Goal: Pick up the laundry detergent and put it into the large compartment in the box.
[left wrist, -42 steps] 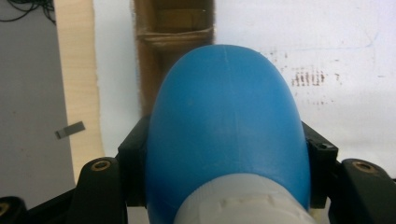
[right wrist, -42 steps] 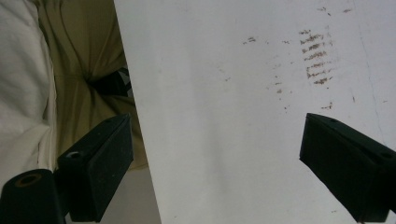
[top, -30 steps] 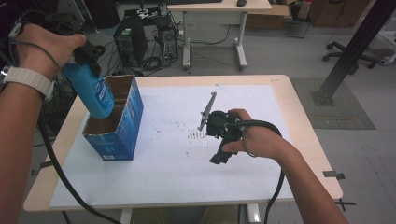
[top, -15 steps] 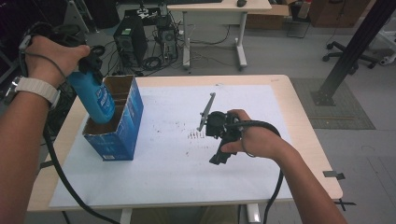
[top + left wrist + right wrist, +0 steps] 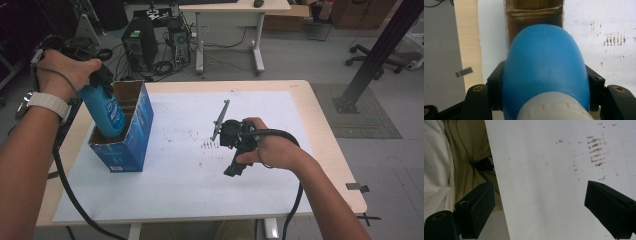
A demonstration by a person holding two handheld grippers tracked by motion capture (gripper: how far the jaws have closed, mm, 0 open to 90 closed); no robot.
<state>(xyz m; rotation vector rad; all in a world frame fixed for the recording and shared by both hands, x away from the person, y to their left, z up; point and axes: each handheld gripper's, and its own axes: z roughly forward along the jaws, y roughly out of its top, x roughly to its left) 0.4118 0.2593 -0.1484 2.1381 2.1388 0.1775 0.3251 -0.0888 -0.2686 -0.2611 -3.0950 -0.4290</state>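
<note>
**Over the box: lowering the bottle in straight**

At the table's (image 5: 320,150) left side stands an open blue box (image 5: 131,145), cardboard dividers showing inside it. The left gripper (image 5: 100,80) is clamped on a blue bottle (image 5: 106,112), jaws pressed against both flanks just above its white cap end, as the left gripper view shows (image 5: 544,72). The bottle's base is already past the rim, in the box's near compartment, and it leans slightly toward the hand.

To finish well, I judge the bottle should be brought upright before going deeper, so its base does not catch a divider (image 5: 534,13) or tip the box. Lower slowly, keep the clamp firm until the base meets the bottom, then part the jaws and lift straight up.

The right gripper (image 5: 237,150) rests on the white sheet mid-table, well apart from the box, jaws spread wide on nothing (image 5: 544,202). If the box slides, it could steady the right wall.
</note>
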